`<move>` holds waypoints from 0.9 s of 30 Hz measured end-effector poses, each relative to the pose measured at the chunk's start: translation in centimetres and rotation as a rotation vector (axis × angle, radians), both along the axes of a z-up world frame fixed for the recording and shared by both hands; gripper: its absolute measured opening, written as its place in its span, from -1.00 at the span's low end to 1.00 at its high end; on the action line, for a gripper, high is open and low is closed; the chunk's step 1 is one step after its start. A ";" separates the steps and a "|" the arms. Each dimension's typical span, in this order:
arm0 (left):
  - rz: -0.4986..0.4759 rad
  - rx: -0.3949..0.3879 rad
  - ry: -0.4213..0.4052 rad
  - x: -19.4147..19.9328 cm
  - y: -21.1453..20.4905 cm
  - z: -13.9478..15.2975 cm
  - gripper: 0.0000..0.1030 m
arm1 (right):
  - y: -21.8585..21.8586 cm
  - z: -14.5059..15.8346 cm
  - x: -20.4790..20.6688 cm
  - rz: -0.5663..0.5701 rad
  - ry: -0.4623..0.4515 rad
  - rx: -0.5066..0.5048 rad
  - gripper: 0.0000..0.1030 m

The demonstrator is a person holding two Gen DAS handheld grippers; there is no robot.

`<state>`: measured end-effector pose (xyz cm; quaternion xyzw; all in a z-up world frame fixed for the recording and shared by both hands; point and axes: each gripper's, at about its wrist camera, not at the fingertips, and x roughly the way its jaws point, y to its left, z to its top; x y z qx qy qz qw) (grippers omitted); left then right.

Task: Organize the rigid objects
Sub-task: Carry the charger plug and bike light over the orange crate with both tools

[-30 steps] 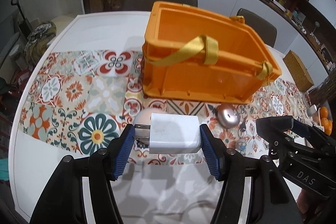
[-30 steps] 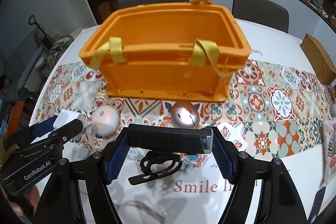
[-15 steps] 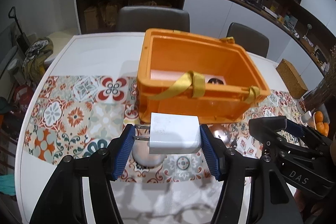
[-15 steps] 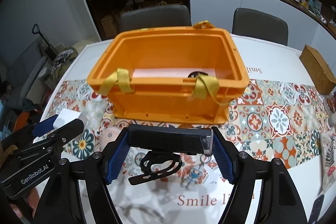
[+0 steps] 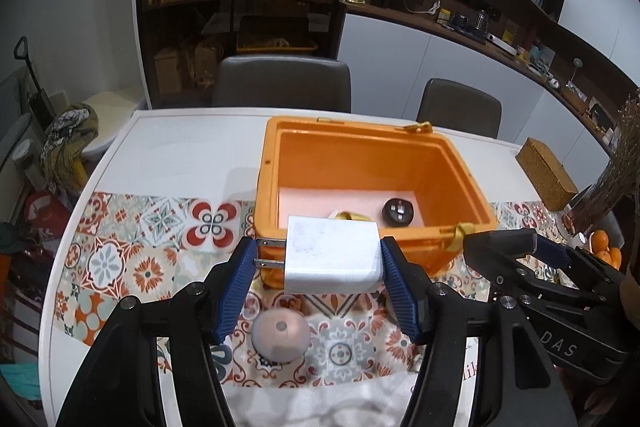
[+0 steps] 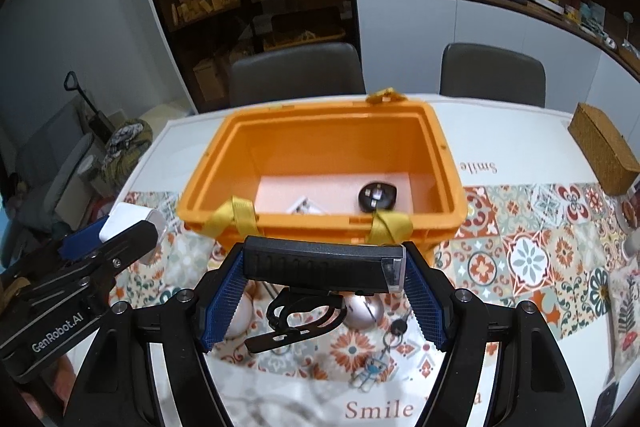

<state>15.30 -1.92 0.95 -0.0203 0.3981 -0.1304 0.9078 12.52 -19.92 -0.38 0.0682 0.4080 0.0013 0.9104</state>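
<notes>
Tongs (image 5: 316, 263) above round pink gadget (image 5: 281, 335)

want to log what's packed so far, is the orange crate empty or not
Not empty. The orange plastic crate holds a round black puck-like object and a small pale item on its pale liner.

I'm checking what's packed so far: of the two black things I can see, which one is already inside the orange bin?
The round black puck, lying on the floor of the orange bin. The long black bar light is clamped in the right gripper, outside it.
</notes>
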 end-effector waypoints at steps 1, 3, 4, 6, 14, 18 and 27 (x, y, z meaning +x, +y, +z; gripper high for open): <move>0.000 -0.001 -0.002 0.0 0.0 0.1 0.20 | 0.0 0.3 0.1 0.000 -0.008 -0.002 0.44; -0.003 -0.003 -0.007 0.2 -0.2 0.5 0.20 | 0.0 0.7 0.4 -0.001 -0.018 -0.005 0.44; -0.005 -0.004 -0.009 0.4 -0.2 0.6 0.20 | 0.0 0.8 0.6 -0.001 -0.022 -0.005 0.44; -0.008 0.001 -0.015 0.7 -0.3 0.8 0.20 | 0.0 1.0 0.8 -0.005 -0.026 -0.006 0.44; -0.002 0.021 -0.016 2.7 -1.0 0.8 0.20 | -0.5 1.5 2.6 -0.018 -0.032 -0.013 0.44; -0.004 0.024 -0.006 3.8 -1.3 0.7 0.20 | -0.8 1.4 3.6 -0.019 -0.020 -0.008 0.44; -0.017 0.053 0.007 6.2 -1.9 0.0 0.20 | -1.3 0.8 6.2 -0.031 0.009 -0.023 0.44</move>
